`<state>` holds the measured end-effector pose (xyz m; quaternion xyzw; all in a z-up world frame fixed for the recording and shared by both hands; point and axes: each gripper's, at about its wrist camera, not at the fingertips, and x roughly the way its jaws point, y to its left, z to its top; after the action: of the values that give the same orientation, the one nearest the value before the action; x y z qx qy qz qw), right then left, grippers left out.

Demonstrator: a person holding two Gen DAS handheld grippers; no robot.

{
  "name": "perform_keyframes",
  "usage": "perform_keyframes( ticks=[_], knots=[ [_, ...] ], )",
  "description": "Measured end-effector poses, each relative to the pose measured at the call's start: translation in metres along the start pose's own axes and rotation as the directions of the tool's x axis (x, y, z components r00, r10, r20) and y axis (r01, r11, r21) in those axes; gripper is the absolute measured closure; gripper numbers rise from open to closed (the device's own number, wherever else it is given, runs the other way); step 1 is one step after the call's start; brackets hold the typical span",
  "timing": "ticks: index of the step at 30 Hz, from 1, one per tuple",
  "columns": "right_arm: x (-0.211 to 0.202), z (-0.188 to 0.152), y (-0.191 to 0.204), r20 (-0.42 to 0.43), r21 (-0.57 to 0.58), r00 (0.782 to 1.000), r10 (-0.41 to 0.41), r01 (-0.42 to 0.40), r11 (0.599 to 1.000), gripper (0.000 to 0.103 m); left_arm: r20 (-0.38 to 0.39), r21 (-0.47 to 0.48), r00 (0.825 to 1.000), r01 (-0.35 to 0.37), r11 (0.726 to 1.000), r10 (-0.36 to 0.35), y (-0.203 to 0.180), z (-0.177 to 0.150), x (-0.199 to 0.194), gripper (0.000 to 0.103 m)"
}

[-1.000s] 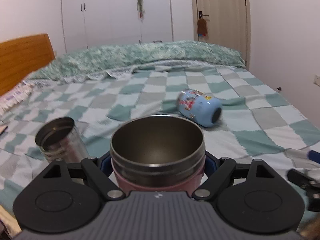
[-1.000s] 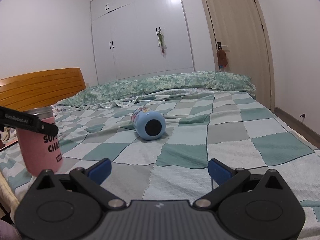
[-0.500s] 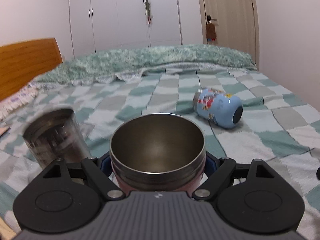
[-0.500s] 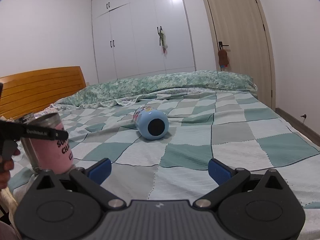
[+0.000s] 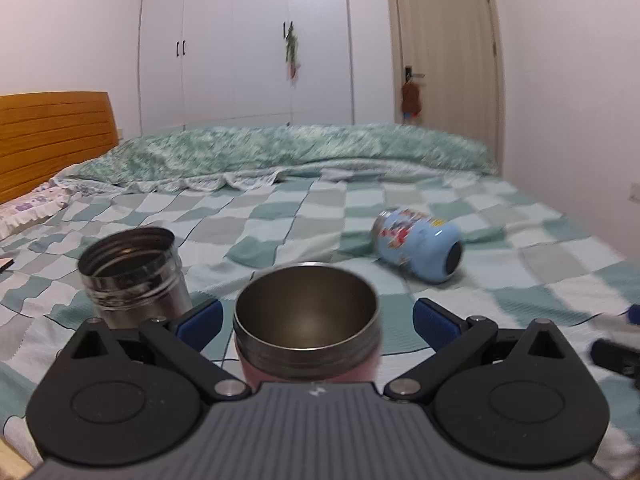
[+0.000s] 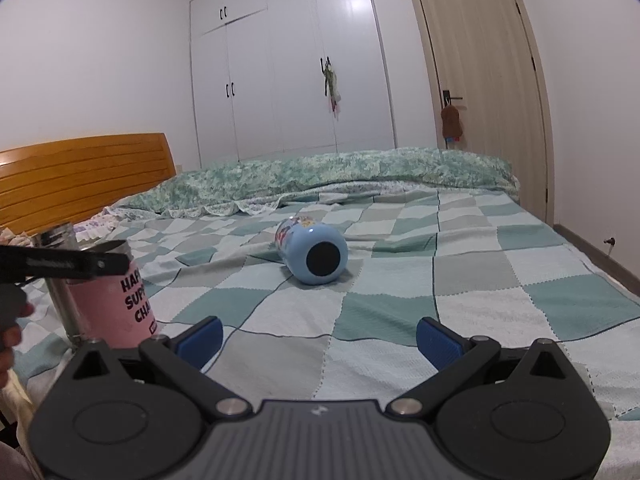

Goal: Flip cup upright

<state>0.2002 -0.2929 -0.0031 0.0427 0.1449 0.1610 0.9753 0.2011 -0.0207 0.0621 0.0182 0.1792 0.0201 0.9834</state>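
A pink steel cup (image 5: 306,322) stands upright on the bed between the fingers of my left gripper (image 5: 316,322), which is open with gaps on both sides. It also shows in the right wrist view (image 6: 114,300) at the left. A light blue cartoon cup (image 5: 418,250) lies on its side further out to the right; in the right wrist view (image 6: 312,254) its black base faces me. My right gripper (image 6: 318,338) is open and empty, well short of the blue cup.
A bare steel cup (image 5: 134,276) stands upright left of the pink one. The checked bedspread (image 6: 400,280) covers the bed, with a wooden headboard (image 6: 80,176) left, a rumpled quilt (image 5: 280,152) at the back, wardrobe and door behind.
My left gripper has opened and let go of the pink cup, which now stands on the bed. The left camera has tilted up. The right gripper has barely moved.
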Motion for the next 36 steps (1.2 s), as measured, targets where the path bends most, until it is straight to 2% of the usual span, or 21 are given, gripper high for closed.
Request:
perform_keyframes(
  ticks=[5,9,16,20,23,28,36],
  knots=[
    [-0.021,-0.001,0.014,0.061,-0.03,0.998,-0.013,0.015,0.999,0.0,0.102,-0.02,0.993,0.063,0.998,-0.061,0.005,-0.001,-0.045,0.0],
    [-0.047,0.001,0.027,0.097,-0.041,0.995,-0.025,0.029,0.999,0.0,0.151,-0.037,0.984,0.106,0.994,-0.099,0.013,-0.01,-0.079,0.0],
    [-0.091,-0.011,0.05,0.092,-0.092,0.995,-0.047,0.055,0.994,0.0,0.182,-0.057,0.977,0.123,0.991,-0.111,0.029,-0.037,-0.122,0.0],
    [-0.111,-0.023,0.057,0.085,-0.096,0.994,-0.072,0.08,0.992,0.0,0.231,-0.006,0.969,0.091,0.996,-0.088,0.03,-0.064,-0.141,0.0],
    [-0.122,-0.033,0.059,0.088,-0.099,0.992,-0.094,0.103,0.99,0.0,0.232,0.02,0.97,0.075,0.997,-0.078,0.026,-0.083,-0.148,0.0],
    [-0.138,-0.046,0.061,0.109,-0.1,0.986,-0.128,0.139,0.985,0.0,0.216,-0.001,0.972,0.091,0.996,-0.089,0.023,-0.106,-0.148,0.0],
    [-0.142,-0.056,0.06,0.146,-0.092,0.977,-0.156,0.17,0.981,0.0,0.236,-0.025,0.97,0.073,0.997,-0.065,0.024,-0.118,-0.145,0.0]
  ],
)
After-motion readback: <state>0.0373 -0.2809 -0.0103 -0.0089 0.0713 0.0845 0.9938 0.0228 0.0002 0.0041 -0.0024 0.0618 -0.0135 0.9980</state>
